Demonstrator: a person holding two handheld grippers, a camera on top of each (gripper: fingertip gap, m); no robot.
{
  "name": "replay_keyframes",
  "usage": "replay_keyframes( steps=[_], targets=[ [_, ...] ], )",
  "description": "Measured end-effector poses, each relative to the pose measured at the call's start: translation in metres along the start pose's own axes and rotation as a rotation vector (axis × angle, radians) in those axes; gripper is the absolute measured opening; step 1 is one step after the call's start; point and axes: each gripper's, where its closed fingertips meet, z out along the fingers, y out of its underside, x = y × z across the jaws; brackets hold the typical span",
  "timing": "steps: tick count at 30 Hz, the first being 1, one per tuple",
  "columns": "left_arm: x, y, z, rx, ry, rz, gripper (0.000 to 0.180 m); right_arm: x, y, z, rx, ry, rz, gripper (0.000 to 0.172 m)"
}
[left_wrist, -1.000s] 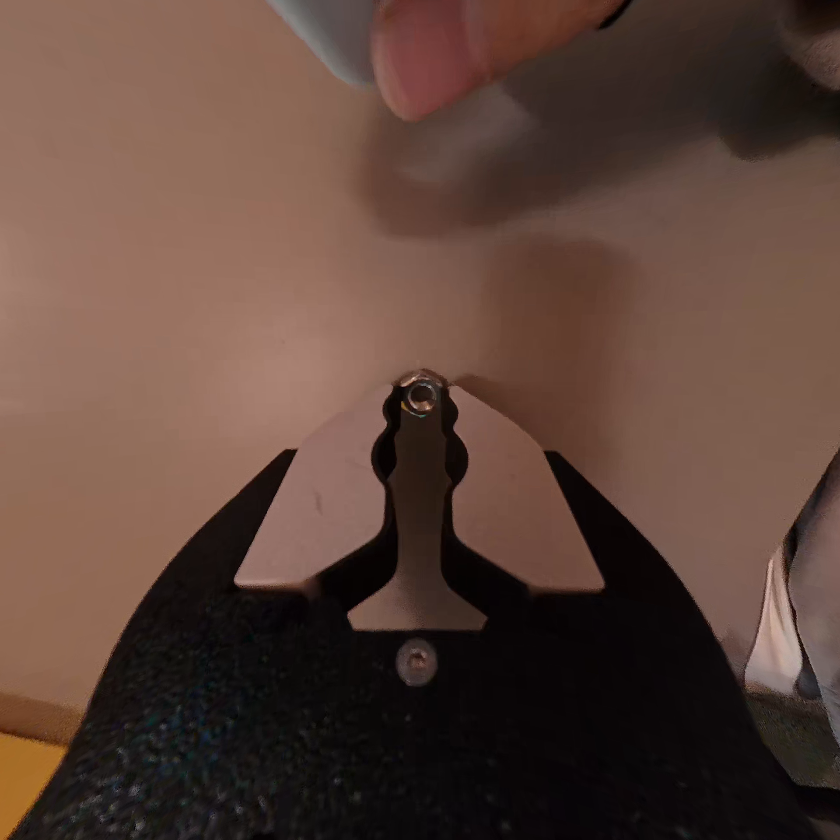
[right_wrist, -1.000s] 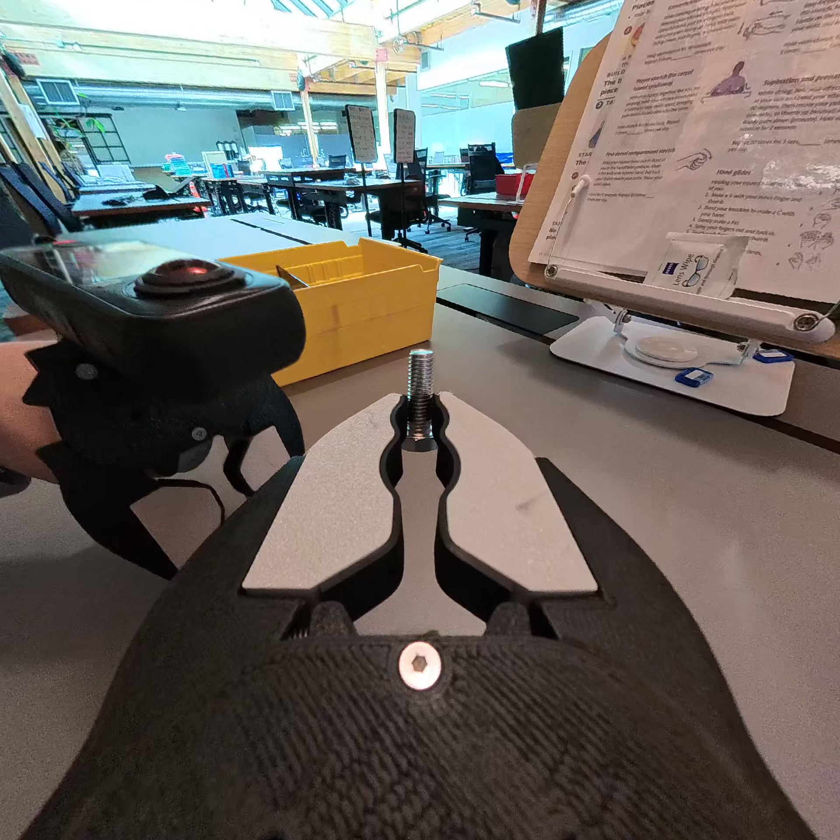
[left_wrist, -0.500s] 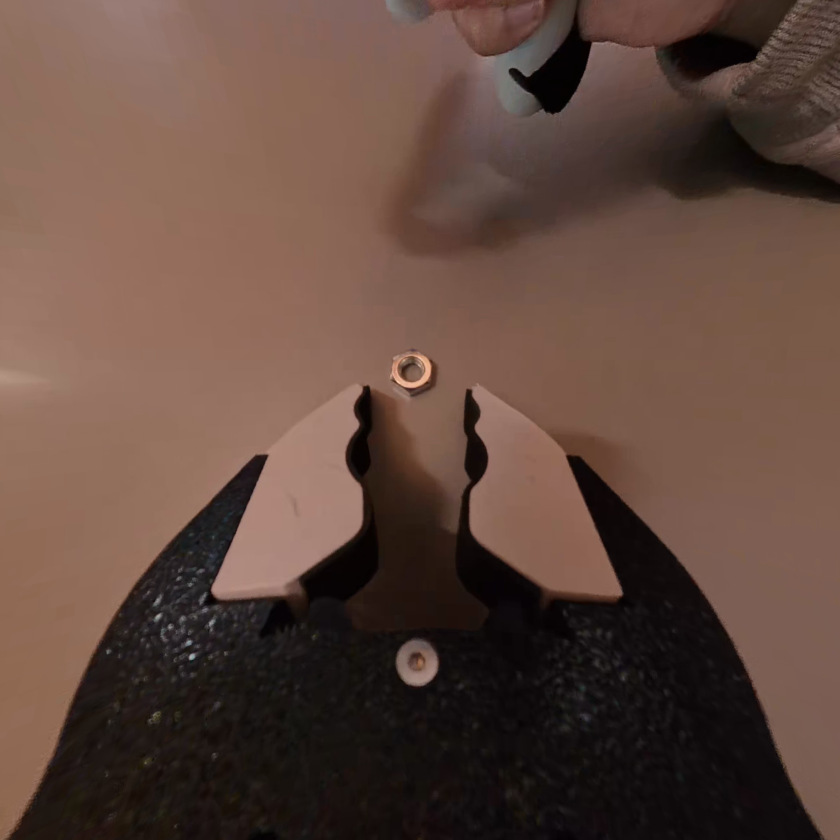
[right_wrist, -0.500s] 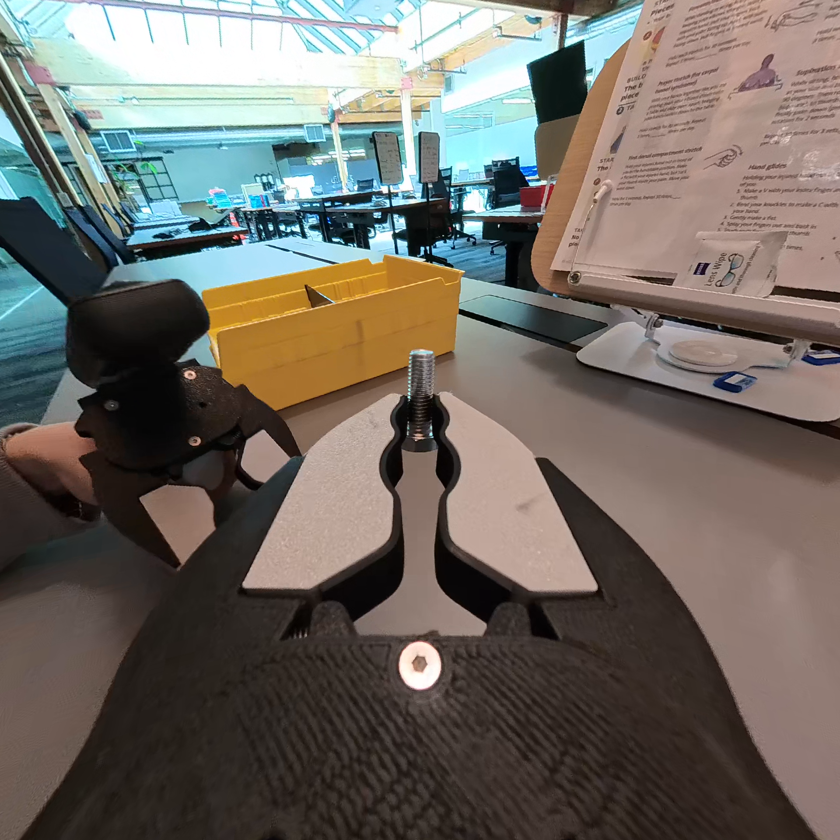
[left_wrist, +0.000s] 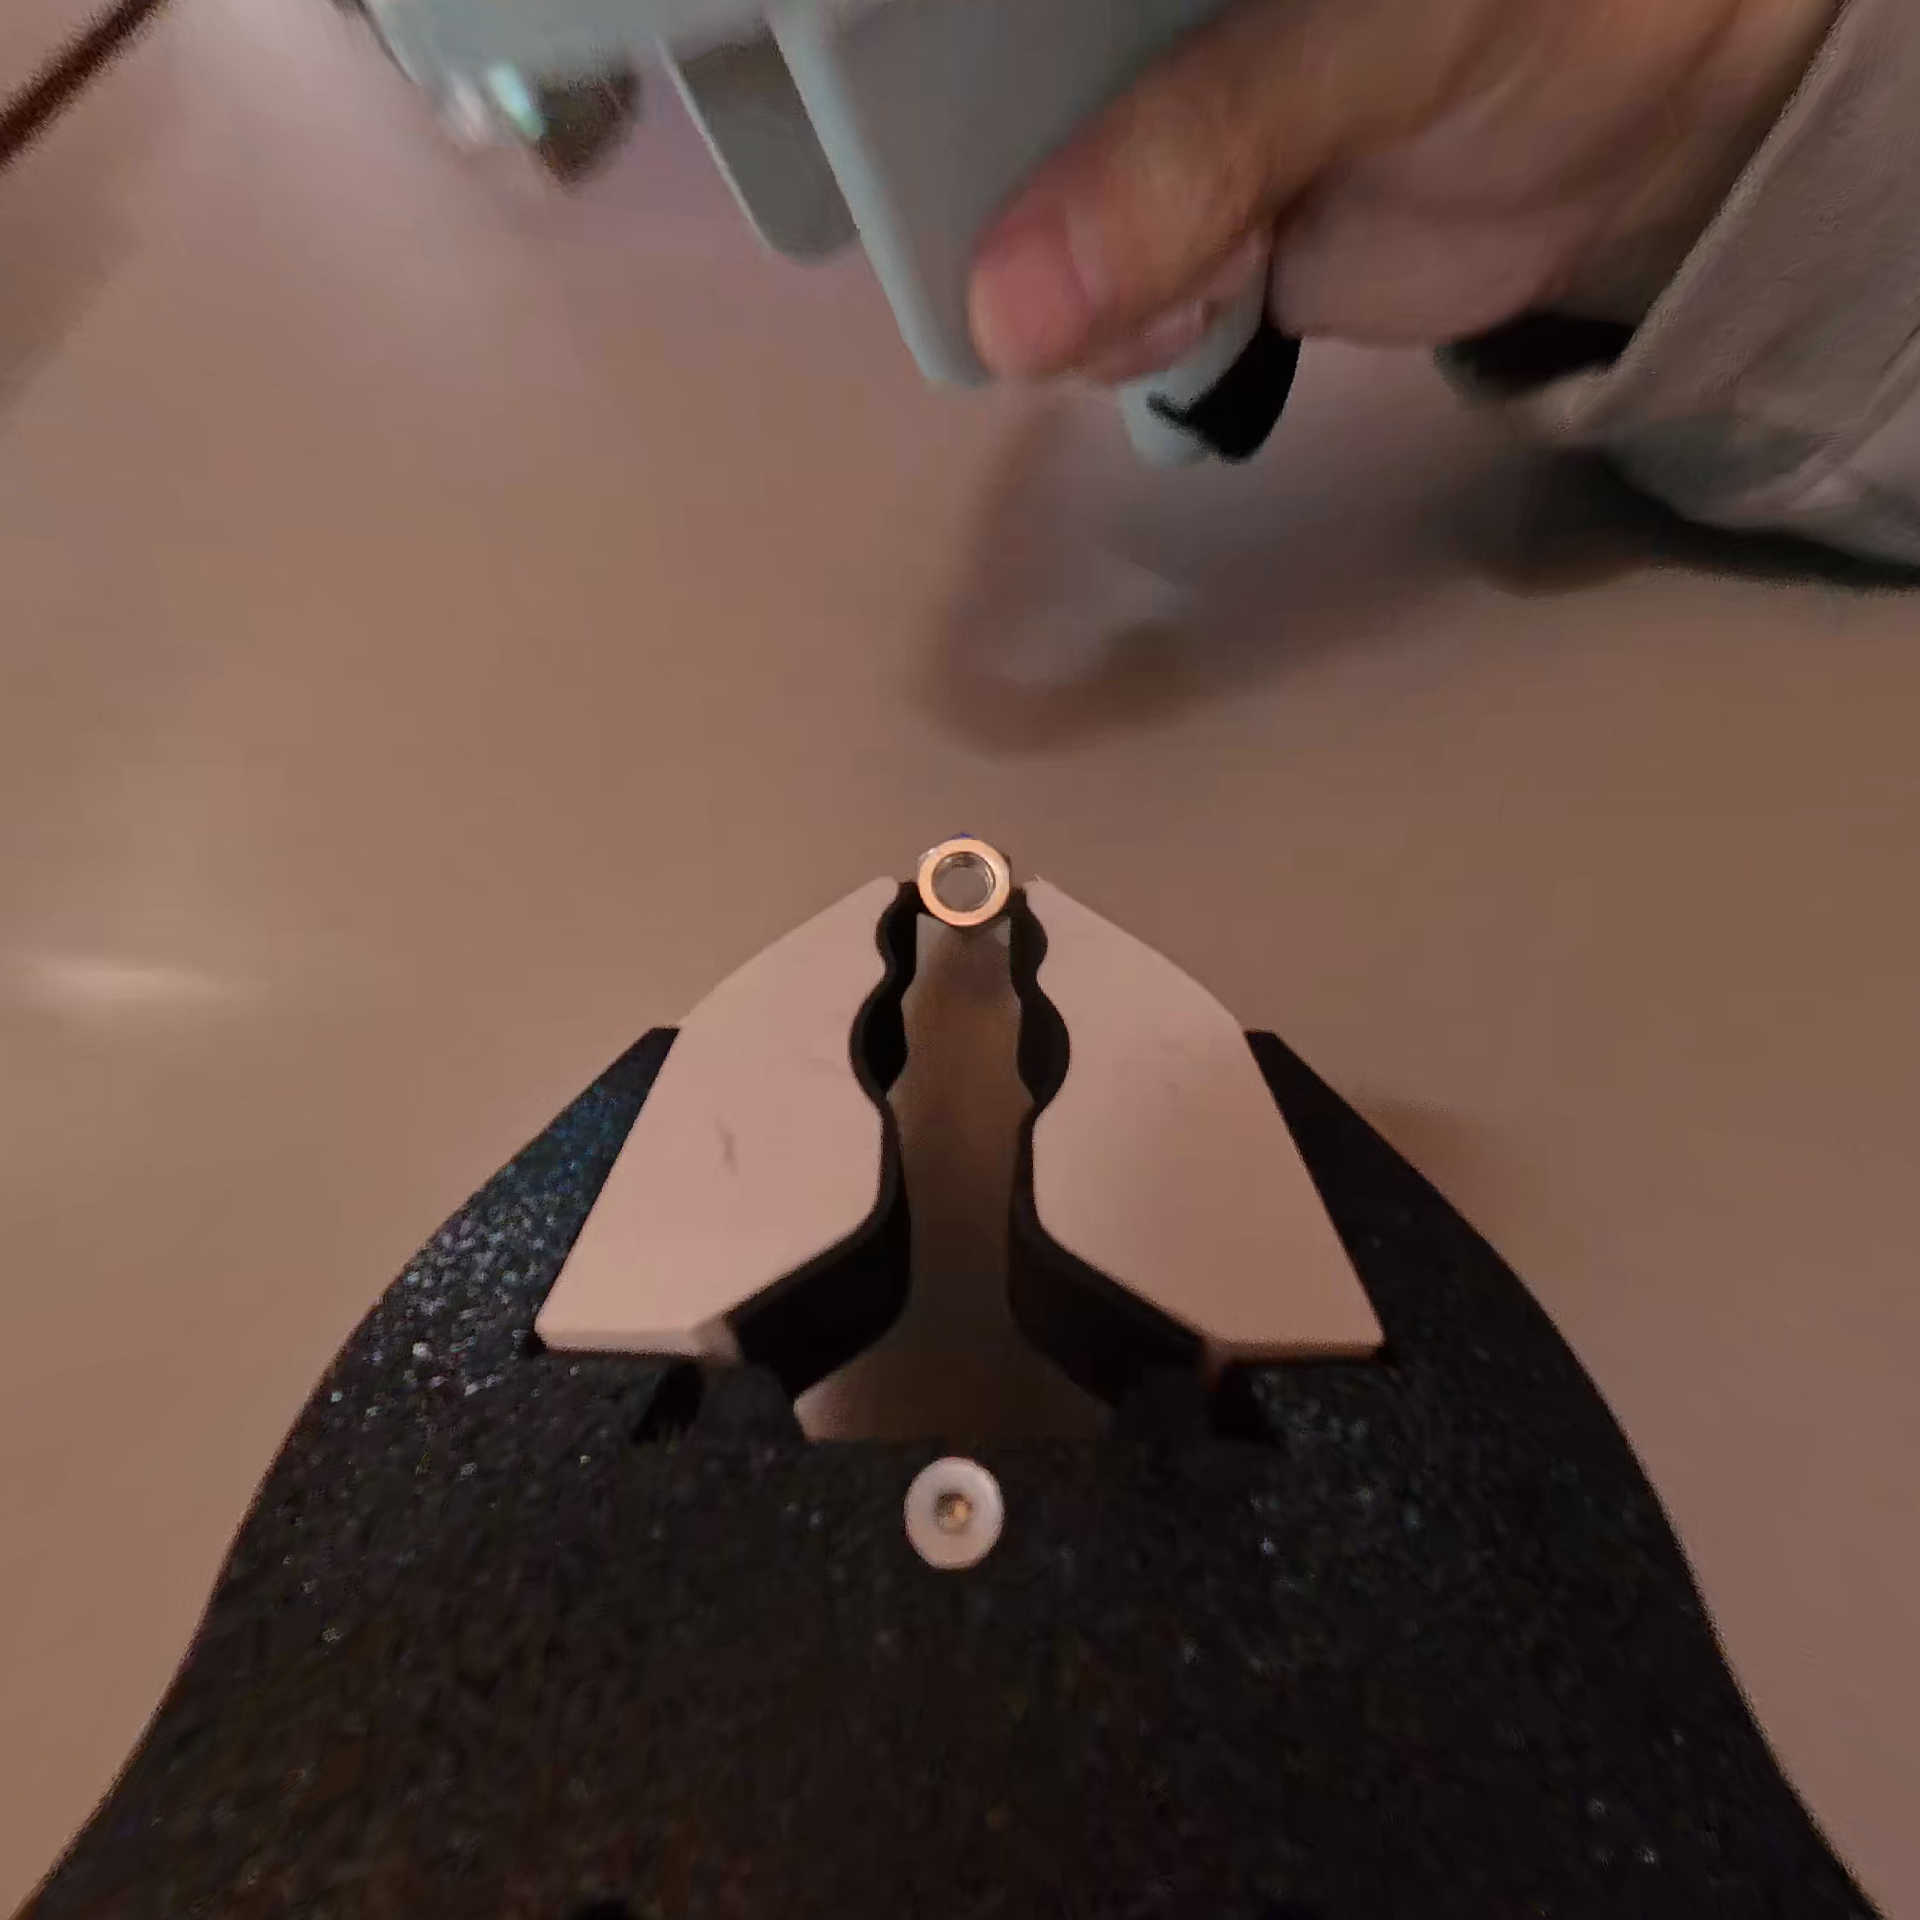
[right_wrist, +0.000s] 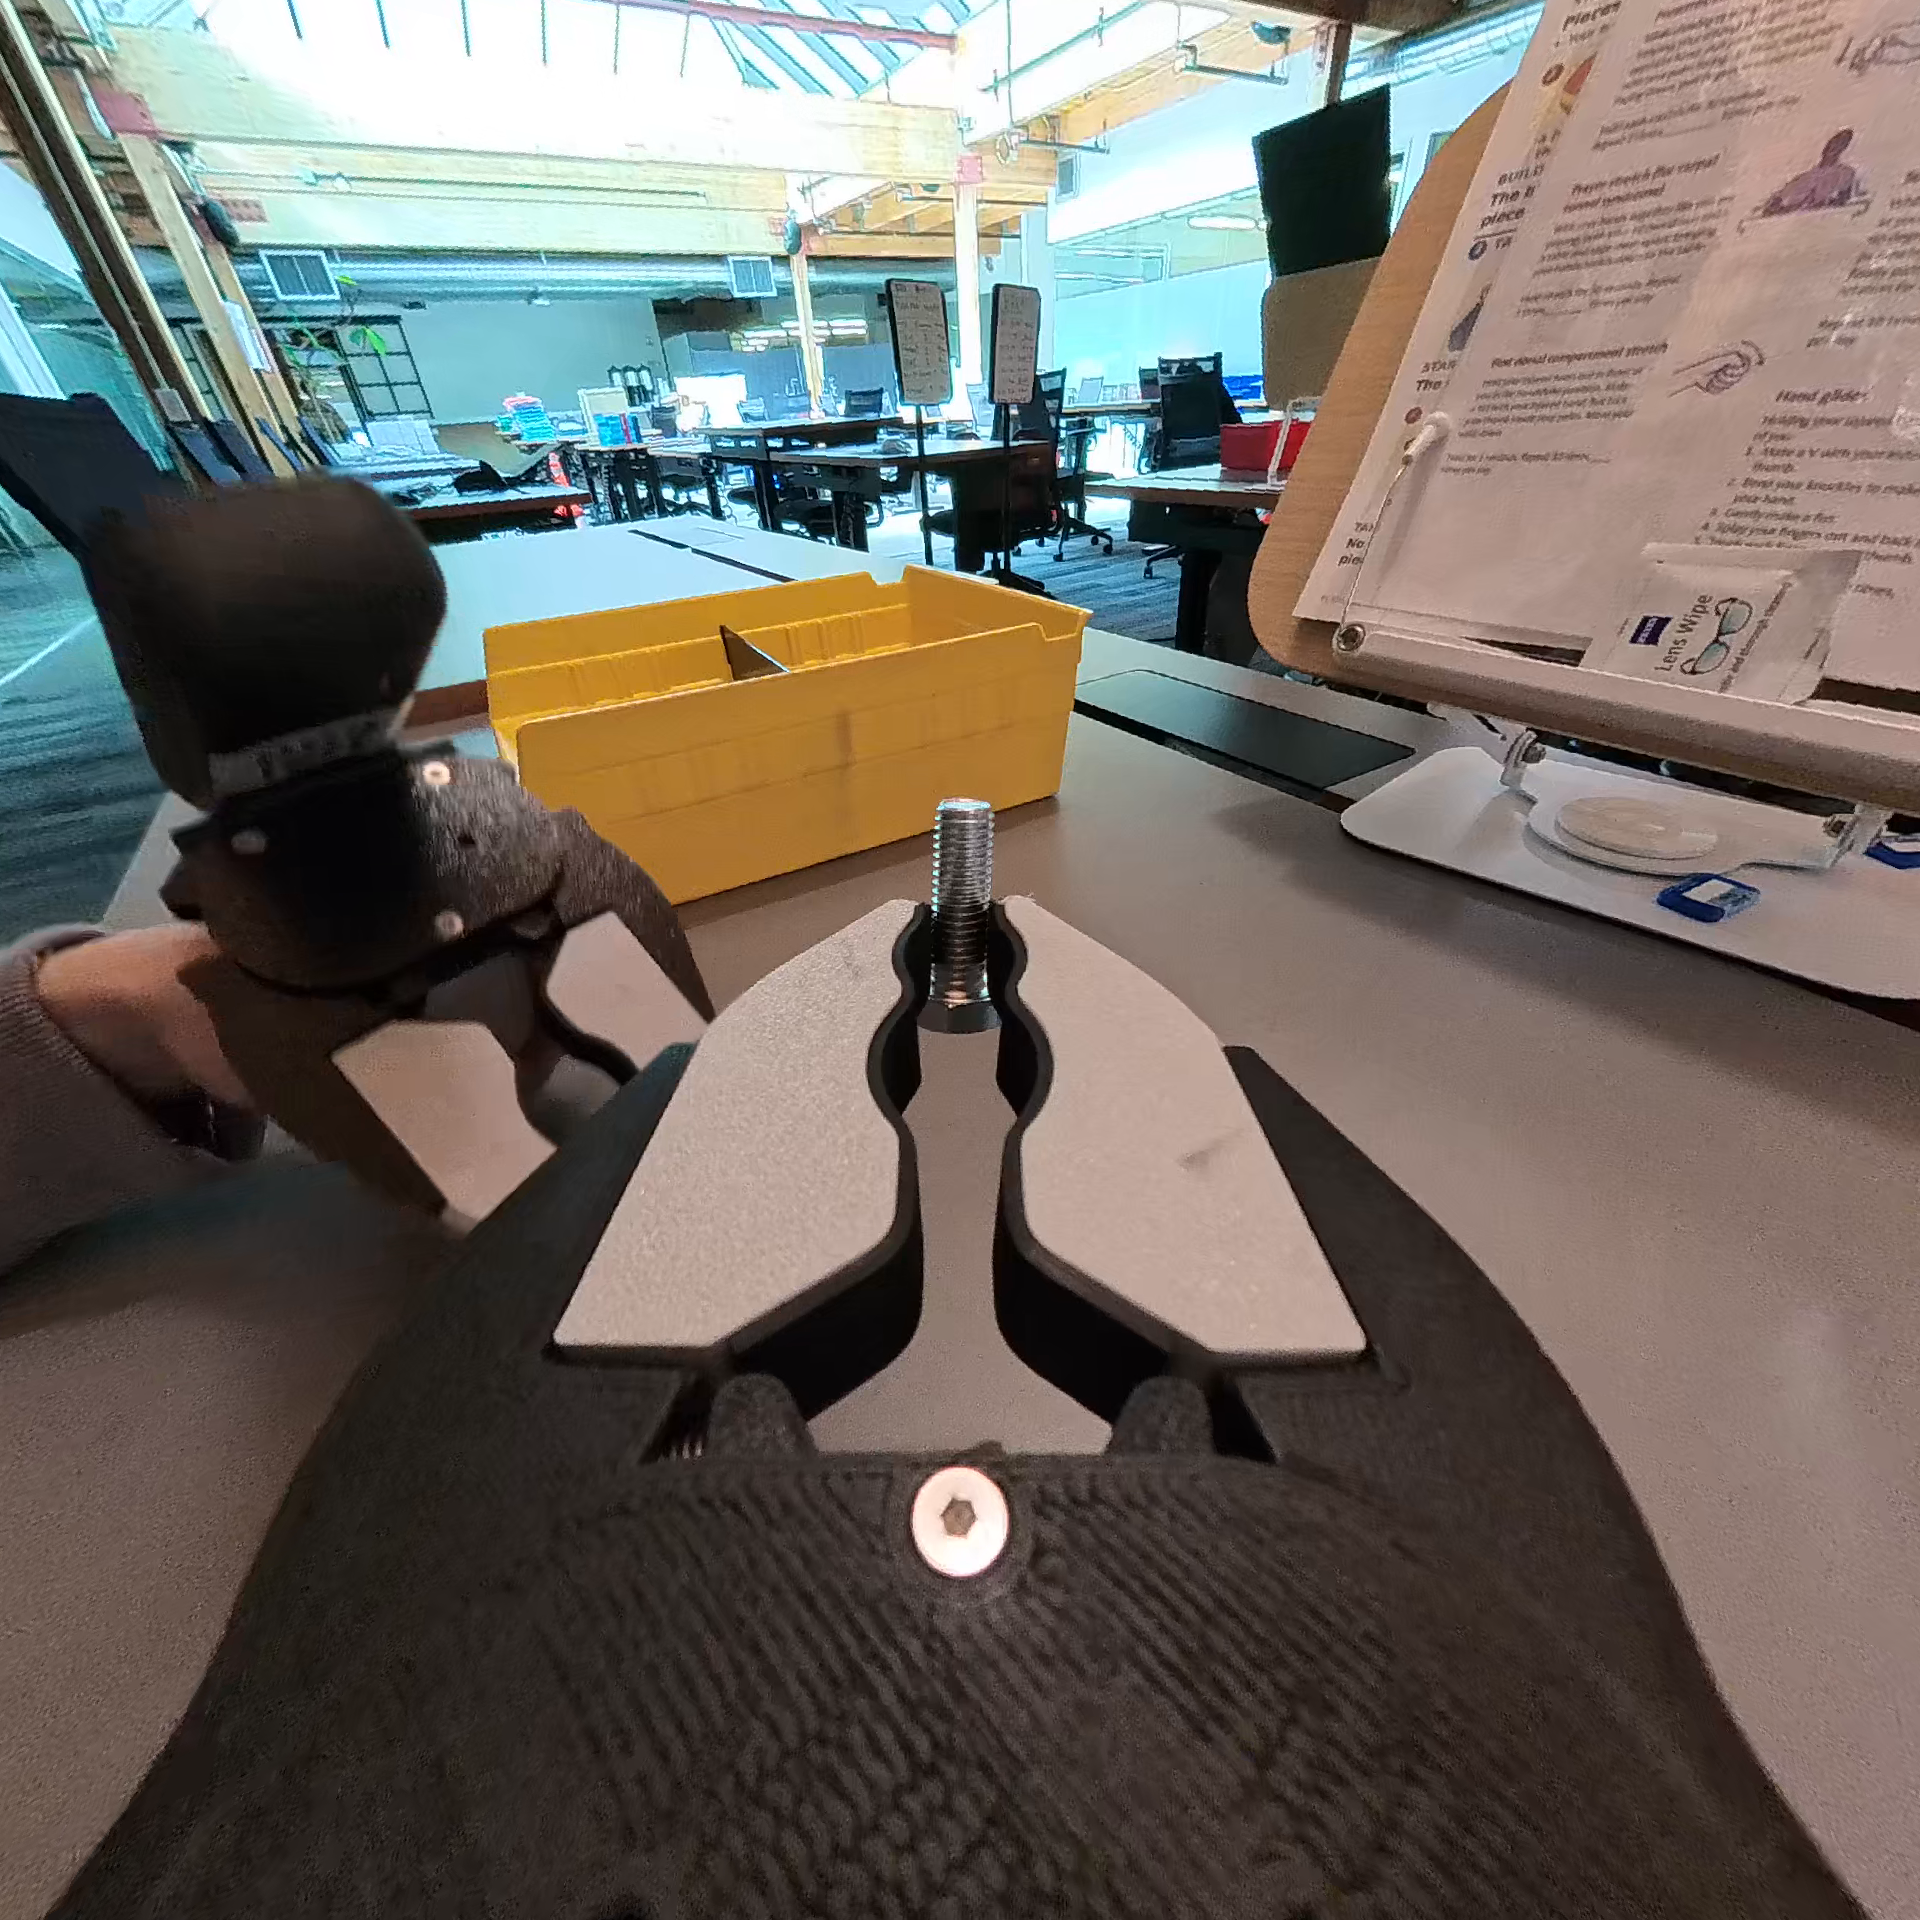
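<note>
Between our left jaws (left_wrist: 964, 896): small silver hex nut (left_wrist: 964, 883), clenched; right jaws (right_wrist: 961, 914) clench upright silver threaded bolt (right_wrist: 962, 894); keep axes aligned.

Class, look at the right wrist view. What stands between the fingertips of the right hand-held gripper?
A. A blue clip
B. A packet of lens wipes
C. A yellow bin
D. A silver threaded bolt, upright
D: the right hand-held gripper has its fingertips closed on a silver threaded bolt that points up, while the yellow bin sits on the table behind it.
</note>
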Motion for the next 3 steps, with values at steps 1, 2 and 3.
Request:
replay_keyframes(
  steps=[1,2,3],
  targets=[
    [-0.003,-0.007,-0.006,0.014,-0.003,-0.002,0.016,0.000,0.000,0.000,0.000,0.000,-0.001,0.009],
    [-0.007,-0.015,-0.012,0.020,-0.011,0.002,0.016,0.000,-0.001,-0.001,0.000,-0.001,-0.001,0.009],
    [-0.010,-0.023,-0.019,0.021,-0.016,0.016,0.016,0.000,-0.002,-0.001,0.002,-0.004,-0.002,0.010]
  ],
)
